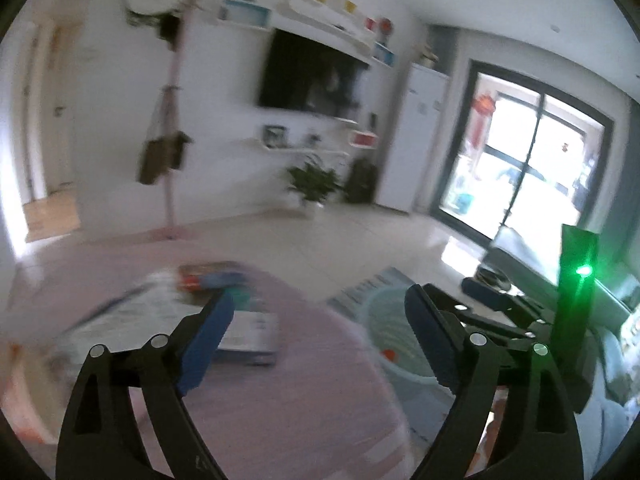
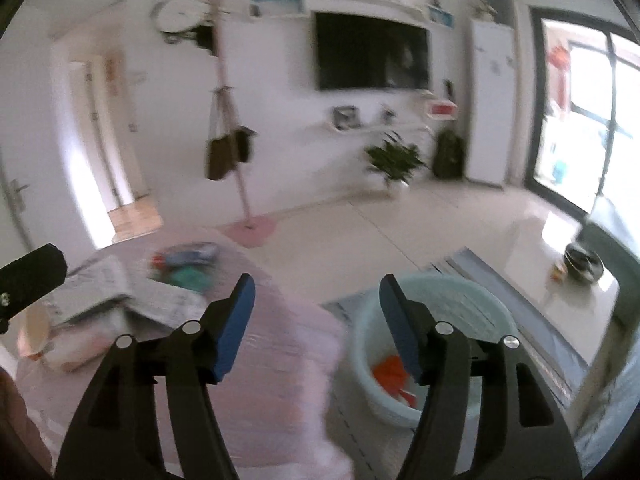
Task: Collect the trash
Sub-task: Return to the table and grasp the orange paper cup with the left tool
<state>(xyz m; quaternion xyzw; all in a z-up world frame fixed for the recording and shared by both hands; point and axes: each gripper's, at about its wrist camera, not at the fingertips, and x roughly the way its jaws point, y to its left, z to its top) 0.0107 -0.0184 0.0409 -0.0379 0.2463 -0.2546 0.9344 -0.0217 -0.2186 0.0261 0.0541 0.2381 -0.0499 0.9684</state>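
Trash: loose clutter on the round table under a pink cloth (image 2: 256, 364) — crumpled grey-white newspaper (image 2: 120, 292), a blurred heap of red, blue and teal packaging (image 2: 184, 264) at the far edge, a pale paper cup (image 2: 34, 330) lying at the near left. Left wrist view adds a flat white-and-blue box (image 1: 250, 334) just past the left finger. All motion-blurred; finer detail unreadable.

Pale blue round plastic bin (image 2: 436, 344) stands on the floor just right of the table, on a grey striped rug (image 2: 516, 292). Orange scrap (image 2: 394, 374) lies inside at the bottom.

Left gripper (image 1: 320, 316): jaws spread wide, nothing between them, over the table edge and bin.

Right gripper (image 2: 316, 304): jaws likewise spread, empty, above the gap between table and bin.

Background: wall-mounted black television (image 2: 370, 56), potted green plant (image 2: 394, 160), pink coat stand (image 2: 236, 136) with hanging bags, white clock (image 2: 182, 10).
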